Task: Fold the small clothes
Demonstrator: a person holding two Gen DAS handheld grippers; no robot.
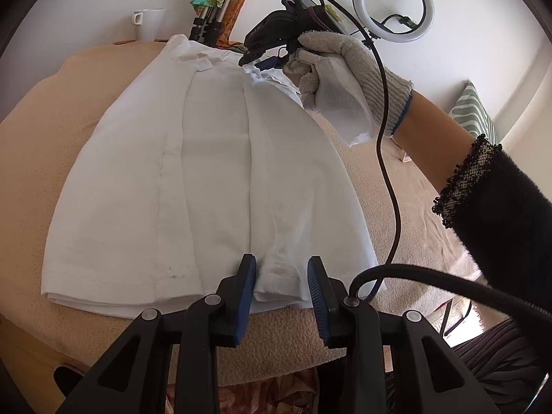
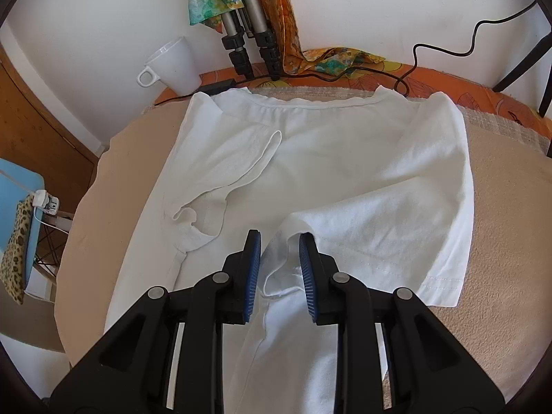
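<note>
A white T-shirt [image 1: 193, 179] lies flat on the beige towel-covered table [image 1: 34, 172], its sides folded inward. My left gripper [image 1: 281, 269] stands open at the near hem, with a folded strip of hem lying loose between its blue pads. At the far end a gloved hand [image 1: 341, 69] holds my right gripper [image 1: 257, 63] over the shirt's shoulder. In the right wrist view that gripper [image 2: 279, 245] is open, and a curled sleeve edge of the shirt [image 2: 345, 172] sits between its fingers without being pinched.
A white mug [image 2: 176, 65] and tripod legs [image 2: 248, 34] stand at the table's back edge by the wall, with cables and patterned cloth. A ring light [image 1: 393, 3] rises at the right, its black cable [image 1: 390, 179] hanging beside the shirt. A chair [image 2: 17, 241] stands beside the table.
</note>
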